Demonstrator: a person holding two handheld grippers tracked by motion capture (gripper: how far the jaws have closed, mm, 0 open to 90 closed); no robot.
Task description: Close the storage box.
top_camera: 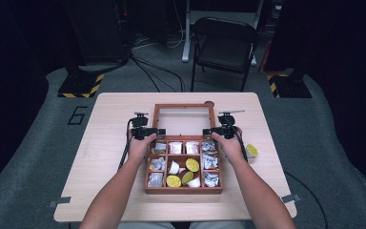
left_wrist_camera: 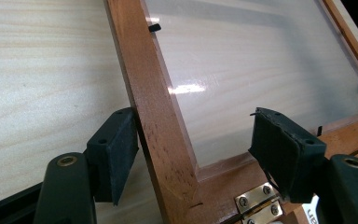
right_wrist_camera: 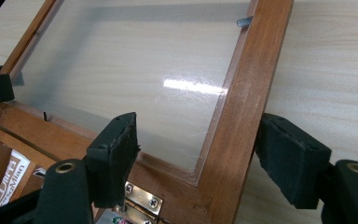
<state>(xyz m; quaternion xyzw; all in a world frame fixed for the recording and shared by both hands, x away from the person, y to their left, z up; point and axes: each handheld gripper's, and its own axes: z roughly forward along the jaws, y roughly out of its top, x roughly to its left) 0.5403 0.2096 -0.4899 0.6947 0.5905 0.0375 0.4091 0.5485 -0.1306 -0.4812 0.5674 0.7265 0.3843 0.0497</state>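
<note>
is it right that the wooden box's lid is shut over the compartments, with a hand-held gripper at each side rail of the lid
Not quite: the lid is open, lying back flat on the table behind the wooden box, as the high view shows. The compartments are uncovered. The rest holds: the left hand-held gripper straddles one side rail and the right hand-held gripper the other.

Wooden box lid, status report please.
Left gripper and right gripper open, each straddling a side rail. Glass-paned wooden lid lies flat, open. Nothing in the way.
</note>
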